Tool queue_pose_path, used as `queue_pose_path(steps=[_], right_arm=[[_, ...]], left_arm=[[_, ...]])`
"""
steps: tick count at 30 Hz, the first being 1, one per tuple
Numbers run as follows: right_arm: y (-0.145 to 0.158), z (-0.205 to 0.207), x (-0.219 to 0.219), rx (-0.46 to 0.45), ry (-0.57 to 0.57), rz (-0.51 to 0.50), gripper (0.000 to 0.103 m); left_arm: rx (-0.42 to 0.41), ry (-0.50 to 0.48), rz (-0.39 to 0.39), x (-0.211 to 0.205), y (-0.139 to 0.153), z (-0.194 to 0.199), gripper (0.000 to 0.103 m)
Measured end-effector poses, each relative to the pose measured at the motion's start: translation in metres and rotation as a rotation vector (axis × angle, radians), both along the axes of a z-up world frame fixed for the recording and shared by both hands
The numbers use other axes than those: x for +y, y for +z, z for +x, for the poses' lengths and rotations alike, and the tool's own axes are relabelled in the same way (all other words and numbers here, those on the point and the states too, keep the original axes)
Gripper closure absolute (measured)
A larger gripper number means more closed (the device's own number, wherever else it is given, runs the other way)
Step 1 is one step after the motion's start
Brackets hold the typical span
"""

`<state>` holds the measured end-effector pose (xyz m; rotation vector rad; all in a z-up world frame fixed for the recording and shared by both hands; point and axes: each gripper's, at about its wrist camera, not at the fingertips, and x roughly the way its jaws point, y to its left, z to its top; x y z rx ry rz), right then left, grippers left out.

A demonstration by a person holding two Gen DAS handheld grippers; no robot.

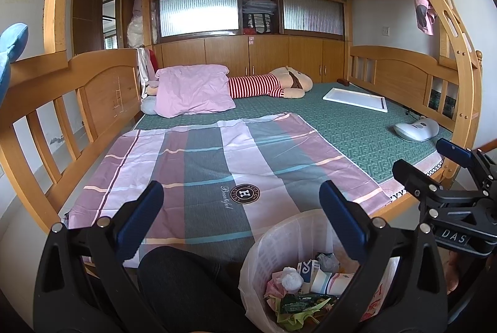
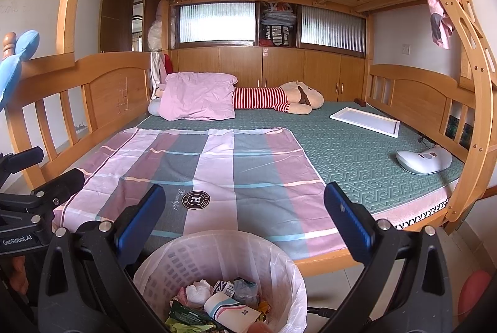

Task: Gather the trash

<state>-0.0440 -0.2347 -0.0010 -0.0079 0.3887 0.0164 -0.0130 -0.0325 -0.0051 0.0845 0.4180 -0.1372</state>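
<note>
A white trash bin [image 1: 273, 236] lined with a clear bag stands on the floor at the bed's foot, holding crumpled tissue, wrappers and a paper cup [image 1: 323, 281]. My left gripper [image 1: 242, 218] is open above and left of the bin, nothing between its blue pads. The right gripper [image 1: 435, 162] shows at the right edge of the left wrist view. In the right wrist view the bin [image 2: 198, 252] sits low in the middle, and my right gripper [image 2: 245, 215] is open over it, empty. The left gripper [image 2: 40, 177] appears at the left edge there.
A wooden bunk bed [image 1: 102, 90] with a plaid sheet [image 1: 217, 165], pink pillow [image 1: 192, 90], striped plush toy [image 1: 270, 84], white tray [image 1: 354, 98] and white device [image 1: 416, 129]. A person's dark-trousered knee [image 1: 180, 280] is beside the bin. Ladder at right [image 2: 472, 103].
</note>
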Motion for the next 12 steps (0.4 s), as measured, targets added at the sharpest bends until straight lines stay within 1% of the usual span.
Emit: queue_pose_path(steps=[12], right_arm=[[0.0004, 0.0003, 0.0002, 0.001, 0.0, 0.0, 0.003]], left_arm=[[0.003, 0.007, 0.003, 0.0012, 0.0002, 0.0016, 0.003]])
